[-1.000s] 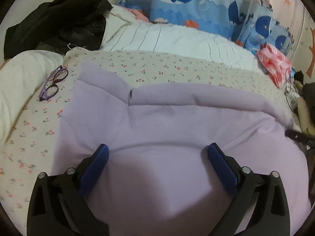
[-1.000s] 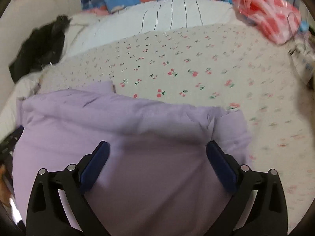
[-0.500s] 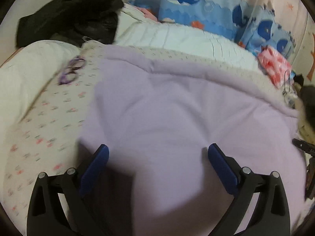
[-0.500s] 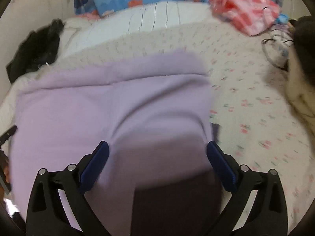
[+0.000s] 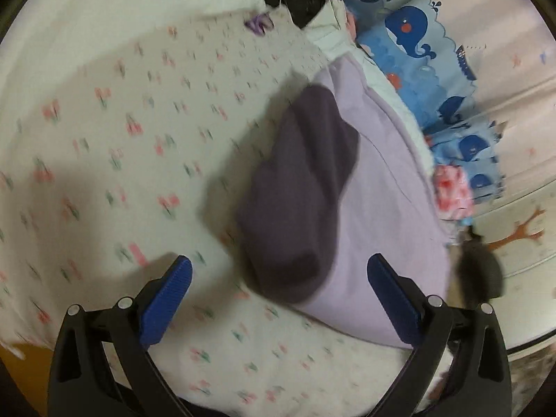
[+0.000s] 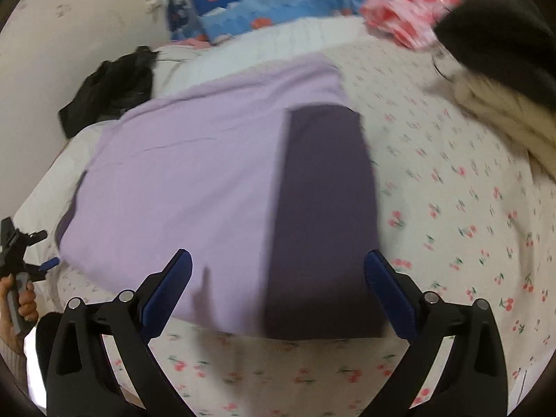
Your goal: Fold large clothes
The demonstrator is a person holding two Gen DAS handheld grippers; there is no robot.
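Left gripper [image 5: 278, 286]: black two-finger tool with blue ribbed pads, jaws spread wide, nothing between them; it hangs above the sheet at the garment's near-left edge
Right gripper [image 6: 278, 279]: same build, jaws likewise wide apart and empty, poised over the garment's near edge
Garment: large lilac fleece garment [image 6: 194, 187], lying flat on the bed as a broad rectangle; a dark purple panel [image 6: 323, 222] runs along its right side in the right wrist view, and the same panel [image 5: 299, 201] faces the left gripper
Support: white cotton bedsheet printed with small red cherries [image 6: 462, 229], under and all around the garment
Surroundings: crumpled black clothing [image 6: 111, 87] beyond the far-left corner; blue whale-print fabric [image 5: 413, 34] at the head of the bed; both well apart from the garment
Motion blur: heavy in both views; seams and sleeves cannot be told
Step in hand (judged): between folds; garment released, both tools free for repositioning
Next move (judged): lower each tool to an edge or corner, close on a single fold layer, then carry it across while keeping the edges aligned
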